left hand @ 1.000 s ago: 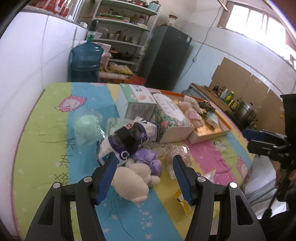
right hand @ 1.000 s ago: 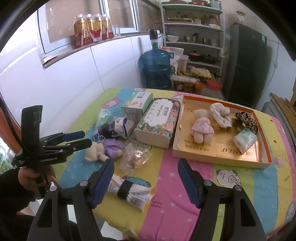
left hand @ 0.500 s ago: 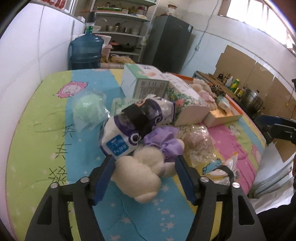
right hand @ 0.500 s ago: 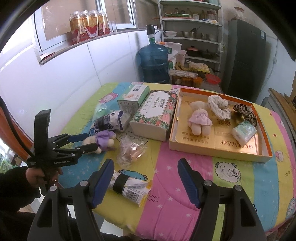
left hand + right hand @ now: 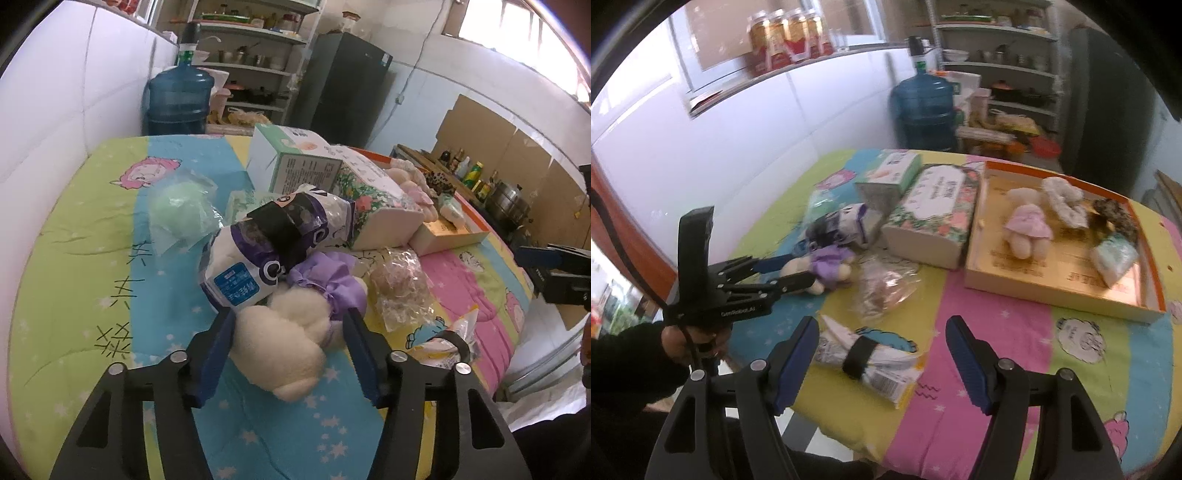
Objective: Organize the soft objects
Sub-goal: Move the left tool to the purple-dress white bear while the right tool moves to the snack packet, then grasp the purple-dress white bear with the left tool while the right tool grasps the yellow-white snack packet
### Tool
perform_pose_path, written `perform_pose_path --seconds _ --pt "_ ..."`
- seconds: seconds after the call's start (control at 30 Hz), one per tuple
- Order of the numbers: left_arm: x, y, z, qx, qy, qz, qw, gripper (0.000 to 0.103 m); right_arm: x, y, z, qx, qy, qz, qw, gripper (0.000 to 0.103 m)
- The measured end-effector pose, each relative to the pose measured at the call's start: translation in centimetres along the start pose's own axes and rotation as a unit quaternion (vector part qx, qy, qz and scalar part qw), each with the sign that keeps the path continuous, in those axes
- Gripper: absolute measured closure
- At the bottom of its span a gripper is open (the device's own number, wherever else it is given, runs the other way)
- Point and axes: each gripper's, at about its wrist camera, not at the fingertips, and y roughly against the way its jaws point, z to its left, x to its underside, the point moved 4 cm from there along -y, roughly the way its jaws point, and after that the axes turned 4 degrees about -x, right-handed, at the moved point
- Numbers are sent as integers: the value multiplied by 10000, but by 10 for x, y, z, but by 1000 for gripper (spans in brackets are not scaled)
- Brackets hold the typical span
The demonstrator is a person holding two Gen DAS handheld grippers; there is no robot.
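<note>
A cream plush bear in a purple dress (image 5: 295, 328) lies on the colourful quilt; it also shows in the right wrist view (image 5: 827, 267). My left gripper (image 5: 290, 347) is open with its blue fingers on either side of the bear's head. A rolled purple and white pack (image 5: 273, 251) rests against the bear. My right gripper (image 5: 881, 354) is open and empty above a rolled, strapped pack (image 5: 864, 356). The orange-rimmed tray (image 5: 1067, 299) holds a pink-dressed bear (image 5: 1025, 229), a white scrunchie (image 5: 1063, 199), a leopard scrunchie (image 5: 1115, 214) and a small pack (image 5: 1115, 256).
A floral tissue box (image 5: 931, 218) and a green and white box (image 5: 890, 177) stand mid-table. A green bagged item (image 5: 181, 210) and a clear crinkly bag (image 5: 882, 288) lie nearby. A white wall runs along the left; a water jug (image 5: 923, 110) stands behind the table.
My left gripper has moved forward and down until its fingers flank the purple-dressed bear's head. My right gripper has shifted a little closer to the table and stays open.
</note>
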Motion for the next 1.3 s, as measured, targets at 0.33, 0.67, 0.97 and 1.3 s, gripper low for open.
perform_pose_path --seconds 0.33,0.67,0.97,1.3 --pt "2 13 12 128 248 -16 9996 73 -1 -35 16 -421 977 655 9922 32" --pt "-5 0 14 479 169 210 9985 48 7 -70 24 -774 1834 1454 9692 32" --pt "-4 -11 -7 523 -1078 532 9914 34 27 -97 37 -944 2634 2062 9376 32" --pt "2 -16 -10 39 -1803 511 9823 55 27 -114 35 -1007 2548 2171 9369 46"
